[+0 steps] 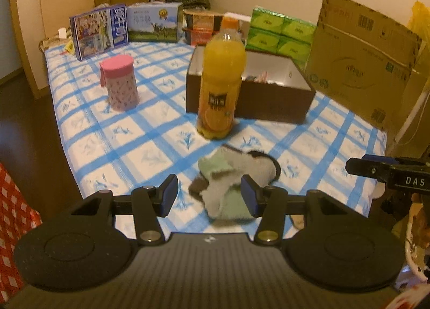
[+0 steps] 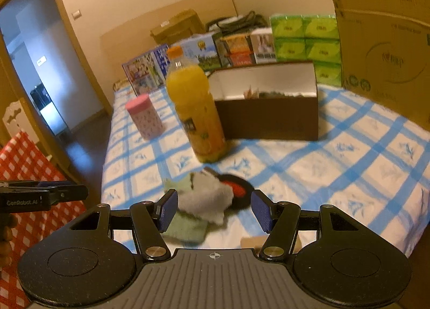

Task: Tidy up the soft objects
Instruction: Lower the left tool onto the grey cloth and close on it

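A small heap of soft socks, grey, pale green and dark brown, lies on the blue checked tablecloth near its front edge. My left gripper is open just above the heap, with the socks between and beyond its blue pads. In the right wrist view the same heap shows a grey sock, a green one and a dark piece with a red patch. My right gripper is open, its pads either side of the heap. A brown open box behind holds some soft items.
An orange juice bottle stands upright between the socks and the box. A pink lidded canister stands to the left. Cartons, green tissue packs and a large cardboard box line the back and right. The table edge is close in front.
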{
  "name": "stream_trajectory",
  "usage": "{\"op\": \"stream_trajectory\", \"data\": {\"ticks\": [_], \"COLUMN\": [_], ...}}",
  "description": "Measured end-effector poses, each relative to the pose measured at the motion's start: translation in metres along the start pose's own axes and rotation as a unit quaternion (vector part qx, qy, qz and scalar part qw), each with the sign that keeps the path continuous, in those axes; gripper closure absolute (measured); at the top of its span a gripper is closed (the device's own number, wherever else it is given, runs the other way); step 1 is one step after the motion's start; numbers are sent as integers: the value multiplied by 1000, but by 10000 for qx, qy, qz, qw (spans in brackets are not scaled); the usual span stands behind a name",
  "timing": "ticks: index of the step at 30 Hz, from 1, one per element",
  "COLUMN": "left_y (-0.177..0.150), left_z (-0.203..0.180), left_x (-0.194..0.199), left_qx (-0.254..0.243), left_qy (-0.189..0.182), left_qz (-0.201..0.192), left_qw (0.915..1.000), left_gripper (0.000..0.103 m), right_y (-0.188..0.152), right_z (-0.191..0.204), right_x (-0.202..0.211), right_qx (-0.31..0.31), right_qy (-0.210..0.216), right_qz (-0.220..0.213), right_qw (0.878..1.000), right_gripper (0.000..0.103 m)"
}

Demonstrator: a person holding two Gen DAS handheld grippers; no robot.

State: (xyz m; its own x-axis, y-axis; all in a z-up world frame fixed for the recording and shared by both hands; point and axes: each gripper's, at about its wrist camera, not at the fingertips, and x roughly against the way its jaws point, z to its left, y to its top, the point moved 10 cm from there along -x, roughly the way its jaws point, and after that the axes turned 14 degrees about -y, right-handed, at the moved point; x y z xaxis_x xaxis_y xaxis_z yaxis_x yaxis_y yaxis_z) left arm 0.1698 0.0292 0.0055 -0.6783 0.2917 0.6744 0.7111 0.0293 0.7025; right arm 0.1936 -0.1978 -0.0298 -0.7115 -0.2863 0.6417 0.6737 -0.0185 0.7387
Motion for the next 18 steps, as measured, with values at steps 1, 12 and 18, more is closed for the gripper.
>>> {"op": "stream_trajectory", "data": {"ticks": [1,12,18], "left_y": [-5,-42,-54], "left_z": [0,-1,4], "left_x": [-2,-33,-49], "left_qx": [3,-52,20], "left_qy": [-26,-449,-613], "left_qz": [41,569,668], "left_qw": [10000,9974,9959], "left_gripper": [54,49,49], "right_y": [-5,-51,-66], "right_z": [-1,3,1], "right_x": [-1,-17,-27], "right_qx": [-23,-81,-37], "right_qy": [-32,-443,-675], "right_qz": [44,477,675], "right_qw": [10000,9978,9954], "right_gripper": [42,42,42]}}
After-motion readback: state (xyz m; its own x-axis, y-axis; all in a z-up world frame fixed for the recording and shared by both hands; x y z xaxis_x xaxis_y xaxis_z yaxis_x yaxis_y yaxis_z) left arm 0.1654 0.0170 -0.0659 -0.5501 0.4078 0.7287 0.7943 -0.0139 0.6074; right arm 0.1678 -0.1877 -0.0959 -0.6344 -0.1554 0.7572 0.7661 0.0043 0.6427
